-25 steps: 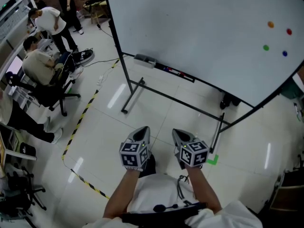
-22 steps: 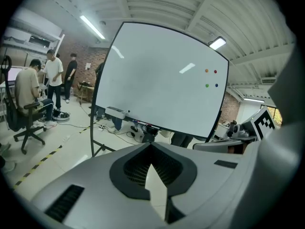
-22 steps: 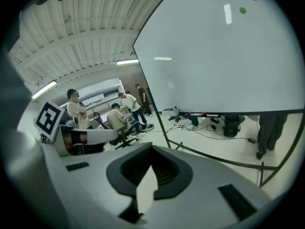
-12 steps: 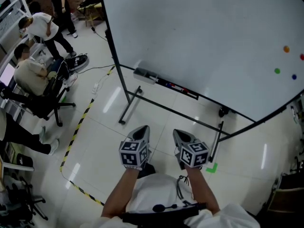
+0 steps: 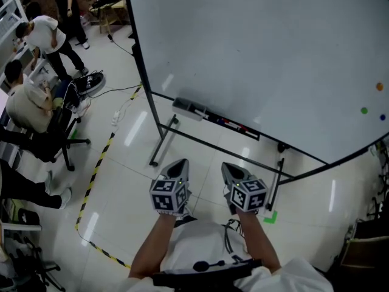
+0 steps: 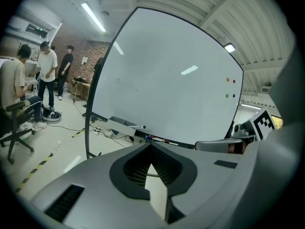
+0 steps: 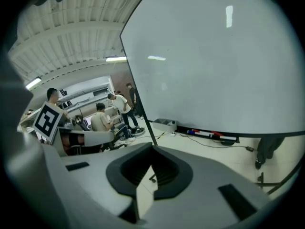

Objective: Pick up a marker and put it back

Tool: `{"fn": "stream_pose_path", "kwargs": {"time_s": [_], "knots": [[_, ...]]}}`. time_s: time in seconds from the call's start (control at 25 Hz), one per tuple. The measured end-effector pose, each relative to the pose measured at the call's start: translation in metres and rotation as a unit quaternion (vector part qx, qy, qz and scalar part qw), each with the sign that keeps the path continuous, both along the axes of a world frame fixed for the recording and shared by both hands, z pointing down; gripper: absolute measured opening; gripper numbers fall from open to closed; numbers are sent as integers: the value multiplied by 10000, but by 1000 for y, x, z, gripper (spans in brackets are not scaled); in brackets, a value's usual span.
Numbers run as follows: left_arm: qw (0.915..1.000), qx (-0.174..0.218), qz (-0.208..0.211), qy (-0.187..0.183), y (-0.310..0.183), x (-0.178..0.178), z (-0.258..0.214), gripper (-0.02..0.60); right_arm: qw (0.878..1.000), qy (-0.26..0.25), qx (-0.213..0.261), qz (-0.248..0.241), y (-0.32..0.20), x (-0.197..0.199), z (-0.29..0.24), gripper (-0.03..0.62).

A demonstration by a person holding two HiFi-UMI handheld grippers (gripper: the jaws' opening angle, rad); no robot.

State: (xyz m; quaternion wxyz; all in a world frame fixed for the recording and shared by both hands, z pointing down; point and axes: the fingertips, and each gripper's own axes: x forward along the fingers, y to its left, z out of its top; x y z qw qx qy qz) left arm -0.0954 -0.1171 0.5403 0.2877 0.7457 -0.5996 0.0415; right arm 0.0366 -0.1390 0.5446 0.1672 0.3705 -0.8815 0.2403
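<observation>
Change: in the head view, the whiteboard (image 5: pixel 255 53) and its lower edge now sit closer to both tongs.
Head view: left tongs (image 5: pixel 179 164) and right tongs (image 5: pixel 228 168) are closed and empty, well short of the whiteboard. The markers (image 5: pixel 234 125) lie at its lower edge.
Left gripper view: the markers' long axis runs along the whiteboard's lower edge. Which way the tips point is too small to tell.
Right gripper view: this looks like the approach. Open the tongs early, then close them across one marker's length.

White whiteboard (image 5: pixel 255 53), black-framed, with orange dot (image 5: pixel 379 86), green dot (image 5: pixel 364 110), blue dot (image 5: pixel 382 117). Pale floor (image 5: pixel 121 181) bears yellow-black striped tape (image 5: pixel 97 169). Grey left tongs (image 5: pixel 179 163) and right tongs (image 5: pixel 227 168) carry black-and-white square-patterned cubes.
</observation>
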Motion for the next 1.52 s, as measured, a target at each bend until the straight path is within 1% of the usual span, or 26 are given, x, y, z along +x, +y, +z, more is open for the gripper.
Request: {"fn": "stream_pose_path", "kwargs": {"time_s": [0.24,0.72,0.92,1.12,1.28,1.32,1.4,1.44,1.52], "knots": [[9999,-23,145,6,-18,-16,5,0,9999,14,-29,111,-14,-17,4,12],[9999,-59,110,11,-49,-33,2,0,10000,-2,-16,67,-54,-39,-2,12],[10000,-70,2,-26,-72,-46,6,0,10000,-48,-17,-7,-86,-54,4,12],[9999,-129,-29,-67,-96,-56,10,0,10000,-64,-21,60,-121,-64,11,15],[9998,-192,-3,-65,-120,-60,19,0,9998,64,-156,132,-154,-69,29,26],[9998,-205,-2,-63,-125,-62,20,0,9996,114,-198,146,-161,-70,34,49],[9997,-220,-14,-54,-136,-65,21,0,9992,187,-305,151,-176,-74,43,137],[9997,-228,-23,-51,-141,-67,22,0,9990,214,-360,151,-182,-76,48,165],[9997,-255,-42,-49,-150,-70,24,0,9985,265,-448,155,-194,-80,58,186]]}}
